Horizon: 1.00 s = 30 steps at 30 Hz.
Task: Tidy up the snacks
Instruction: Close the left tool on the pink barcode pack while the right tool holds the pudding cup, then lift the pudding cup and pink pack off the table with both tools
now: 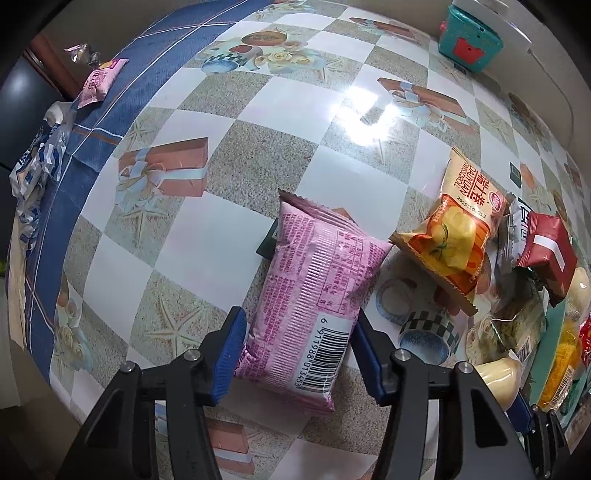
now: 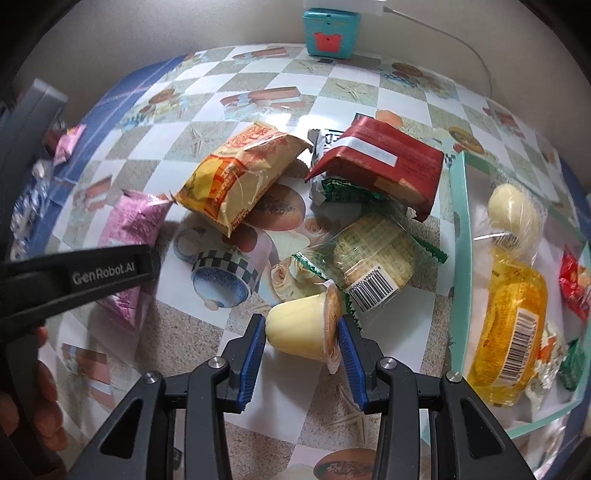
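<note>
My left gripper [image 1: 300, 345] is shut on a pink snack packet [image 1: 317, 295], barcode side up, held over the checkered tablecloth; the packet also shows in the right wrist view [image 2: 131, 236]. My right gripper [image 2: 302, 334] is shut on a pale yellow pudding cup [image 2: 301, 326] lying on its side, its blue pads on the cup's base and lid. An orange-yellow packet [image 2: 236, 177], a red packet [image 2: 384, 162] and a clear packet with a barcode [image 2: 373, 258] lie in a loose pile beyond it. The left gripper's black arm [image 2: 74, 280] crosses the left of the right wrist view.
A teal-rimmed tray [image 2: 460, 236] at the right holds a yellow jelly packet [image 2: 513, 325], a pale round snack [image 2: 511, 214] and a red wrapper [image 2: 574, 284]. A teal box [image 2: 327, 33] stands at the far edge. Another pink packet [image 1: 99, 79] and crumpled wrappers [image 1: 37, 162] lie far left.
</note>
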Tool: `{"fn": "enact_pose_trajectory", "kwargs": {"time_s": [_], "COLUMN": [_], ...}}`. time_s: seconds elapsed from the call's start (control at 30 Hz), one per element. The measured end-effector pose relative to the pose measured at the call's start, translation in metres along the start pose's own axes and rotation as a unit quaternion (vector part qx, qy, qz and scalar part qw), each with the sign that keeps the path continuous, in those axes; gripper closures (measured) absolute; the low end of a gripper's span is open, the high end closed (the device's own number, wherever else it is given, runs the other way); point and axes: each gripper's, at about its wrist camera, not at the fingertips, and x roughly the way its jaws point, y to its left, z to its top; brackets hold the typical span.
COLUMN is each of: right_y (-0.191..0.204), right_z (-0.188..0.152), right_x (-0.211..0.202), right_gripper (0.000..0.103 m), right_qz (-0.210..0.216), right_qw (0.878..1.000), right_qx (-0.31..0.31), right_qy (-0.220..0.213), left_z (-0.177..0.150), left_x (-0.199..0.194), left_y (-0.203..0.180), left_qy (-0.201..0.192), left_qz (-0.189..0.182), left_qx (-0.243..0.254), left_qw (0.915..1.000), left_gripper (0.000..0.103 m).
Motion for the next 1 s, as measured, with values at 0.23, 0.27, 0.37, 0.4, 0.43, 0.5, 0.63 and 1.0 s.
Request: {"fn": "enact_pose_trajectory", "kwargs": {"time_s": [0.23,0.27,0.37,0.4,0.43,0.5,0.63,1.0], "right_y": [0.009,0.01,0.013,0.013,0.013,0.015,0.017,0.002], "right_z": [-0.001,-0.001,-0.001,-0.002,-0.002,-0.003,-0.005,0.002], "right_x": [0.006,0.006,0.008,0.009,0.008,0.006,0.006,-0.016], "right_gripper": [0.06,0.06,0.06,0.06,0.06,0.06,0.06,0.062], "right_qz": [-0.033,-0.037,-0.047,-0.047,-0.047,-0.047,-0.047,-0.026], "right_qw": [0.999,0.999,0.998,0.998,0.998,0.998,0.998,0.999], "right_qx": [-0.024,-0.027,-0.035,-0.036,-0.036,-0.036,-0.035,-0.011], "right_qy": [-0.001,-0.002,-0.007,-0.008,-0.008,-0.008,-0.004,-0.026], "left_z": [-0.003,-0.003,-0.004,-0.004,-0.004,-0.004,-0.004,-0.002], "left_x": [-0.005,-0.005,-0.006,-0.006,-0.006,-0.006,-0.008,-0.029], "left_y": [-0.001,-0.002,-0.002,-0.002,-0.002,-0.002,0.0,0.015], "left_qy": [-0.001,-0.001,-0.002,-0.002,-0.002,-0.002,-0.002,-0.017], "left_qz": [0.001,0.002,0.002,0.002,0.001,0.002,0.001,-0.001], "left_qx": [-0.001,-0.001,-0.001,-0.001,-0.001,0.0,-0.002,-0.016], "left_qw": [1.0,1.0,1.0,1.0,1.0,1.0,1.0,0.9997], "left_gripper": [0.045,0.045,0.045,0.045,0.045,0.045,0.052,0.057]}}
